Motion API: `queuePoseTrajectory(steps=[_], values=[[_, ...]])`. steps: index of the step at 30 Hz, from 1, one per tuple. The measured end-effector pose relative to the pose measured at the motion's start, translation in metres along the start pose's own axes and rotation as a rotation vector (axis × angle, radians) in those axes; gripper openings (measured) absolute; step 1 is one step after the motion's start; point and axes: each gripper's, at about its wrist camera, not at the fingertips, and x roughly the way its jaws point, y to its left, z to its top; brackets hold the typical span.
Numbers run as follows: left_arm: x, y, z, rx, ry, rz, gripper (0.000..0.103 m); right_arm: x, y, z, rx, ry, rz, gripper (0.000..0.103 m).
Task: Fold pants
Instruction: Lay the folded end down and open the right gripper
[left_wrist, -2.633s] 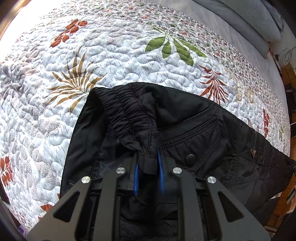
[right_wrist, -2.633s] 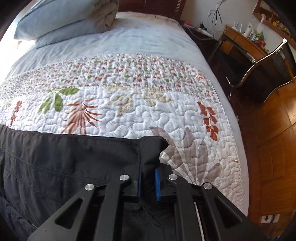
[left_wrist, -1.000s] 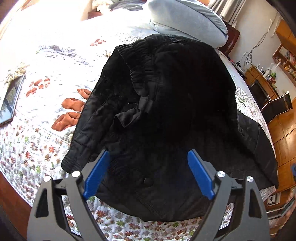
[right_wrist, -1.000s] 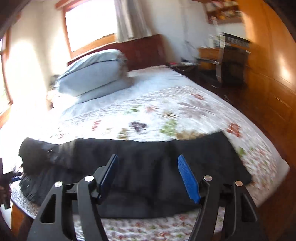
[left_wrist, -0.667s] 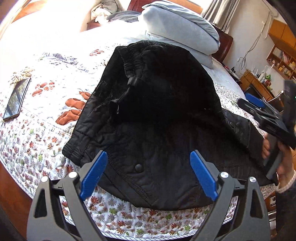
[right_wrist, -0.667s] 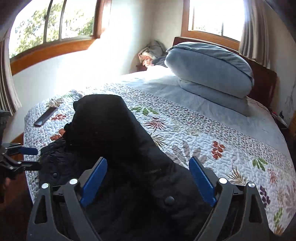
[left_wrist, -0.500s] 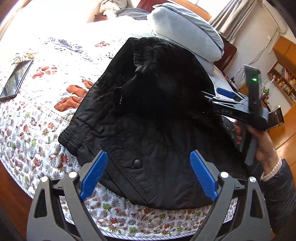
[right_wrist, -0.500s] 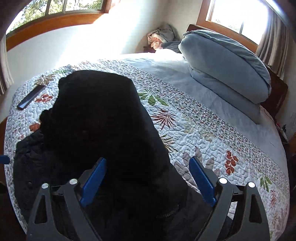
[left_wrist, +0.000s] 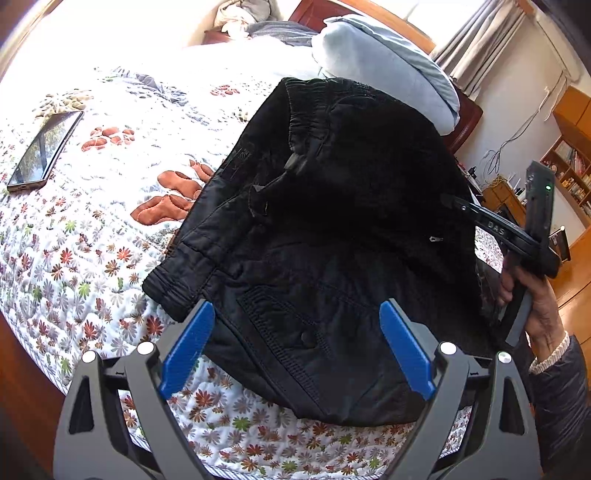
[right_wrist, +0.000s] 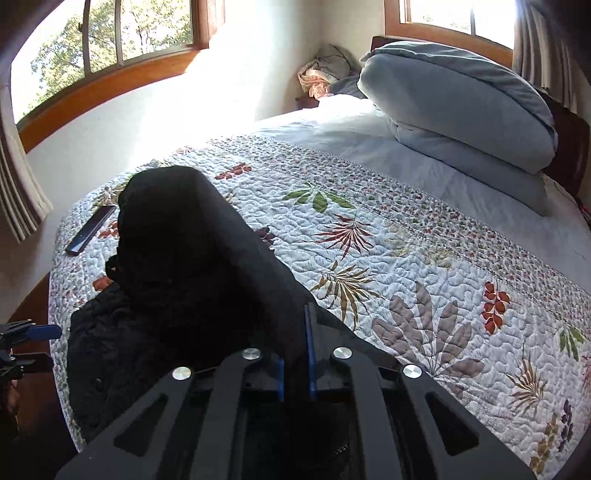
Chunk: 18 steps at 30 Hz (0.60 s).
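Note:
Black padded pants (left_wrist: 332, 229) lie folded in a heap on the flowered quilt (left_wrist: 74, 258), waistband toward the pillows. My left gripper (left_wrist: 295, 347) hovers open over the near hem, its blue pads (left_wrist: 186, 347) wide apart and touching no cloth. At the right of the left wrist view, a hand holds my right gripper (left_wrist: 448, 201) against the pants' side. In the right wrist view the right gripper (right_wrist: 295, 369) has its jaws closing tight, with a fold of the pants (right_wrist: 177, 258) pinched between the pads. The left gripper (right_wrist: 33, 332) shows at the far left edge.
A phone (left_wrist: 44, 147) lies on the quilt left of the pants. Stacked blue-grey pillows (right_wrist: 461, 110) and a clothes pile (right_wrist: 325, 74) sit at the headboard. The bed's wooden edge (left_wrist: 22, 369) runs below the quilt. A desk and shelves (left_wrist: 569, 166) stand to the right.
The right gripper swung in over the pants and went from wide open to shut on their cloth. The left gripper stayed open and shifted a little along the near hem.

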Motion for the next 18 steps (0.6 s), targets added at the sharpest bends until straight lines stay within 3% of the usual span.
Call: queuePoseTrajectory(steps=[6,12,18], values=[[-0.014,-0.013,-0.008,-0.014,0.001,-0.066,0.091,-0.053,0.055,-0.026,-0.135,-0.001,0.034,0.008],[-0.04,-0.023,-0.025,0.067,-0.017,-0.026,0.091,-0.06,0.104,-0.085,-0.257,0.111,0.071,0.008],[-0.057,-0.028,-0.037,0.152,-0.03,0.02,0.091,-0.05,0.114,-0.129,-0.219,0.166,0.1,0.008]])
